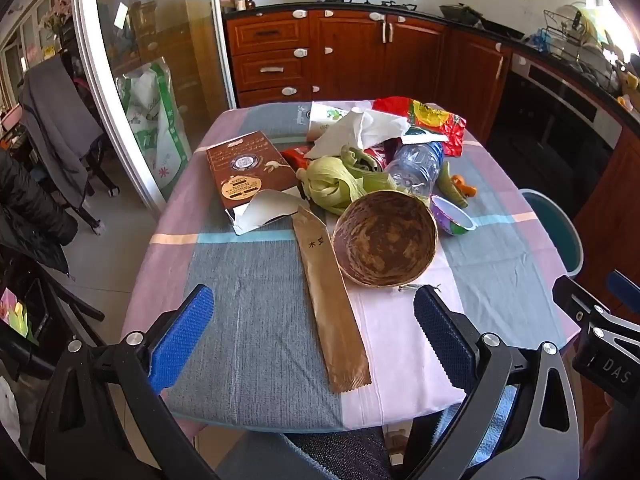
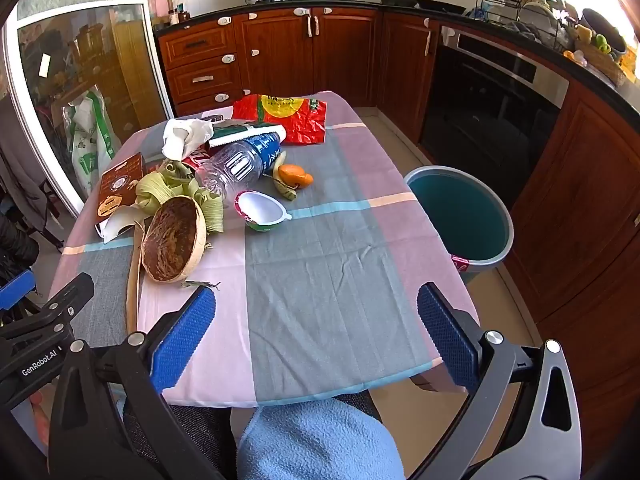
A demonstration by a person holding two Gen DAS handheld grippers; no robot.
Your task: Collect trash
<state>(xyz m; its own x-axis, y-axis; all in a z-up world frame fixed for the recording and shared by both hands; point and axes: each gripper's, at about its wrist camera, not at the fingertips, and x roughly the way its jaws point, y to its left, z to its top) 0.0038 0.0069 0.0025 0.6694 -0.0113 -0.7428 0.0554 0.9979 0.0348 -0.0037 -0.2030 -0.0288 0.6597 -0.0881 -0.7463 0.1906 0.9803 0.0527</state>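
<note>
Trash lies heaped on the checked tablecloth [image 1: 256,300]: a brown coconut-shell half [image 1: 385,239], a long brown paper sleeve [image 1: 330,300], a torn brown carton [image 1: 250,170], green husks [image 1: 340,182], a clear plastic bottle [image 1: 416,166], white tissue [image 1: 360,128], a red wrapper [image 1: 436,120] and a small plastic cup [image 1: 454,216]. My left gripper [image 1: 314,332] hangs open above the table's near edge, the paper sleeve's lower end lying between its fingers, untouched. My right gripper [image 2: 316,334] is open over bare cloth, right of the coconut shell [image 2: 174,240]. A teal bin [image 2: 460,216] stands right of the table.
Orange and green peel [image 2: 294,178] lies beside the bottle [image 2: 240,164]. Wooden kitchen cabinets [image 2: 280,52] and an oven [image 2: 492,96] run behind and to the right. A glass sliding door [image 1: 152,80] and a chair with a grey coat [image 1: 56,120] are left. A blue-clad knee [image 2: 320,440] is under the table edge.
</note>
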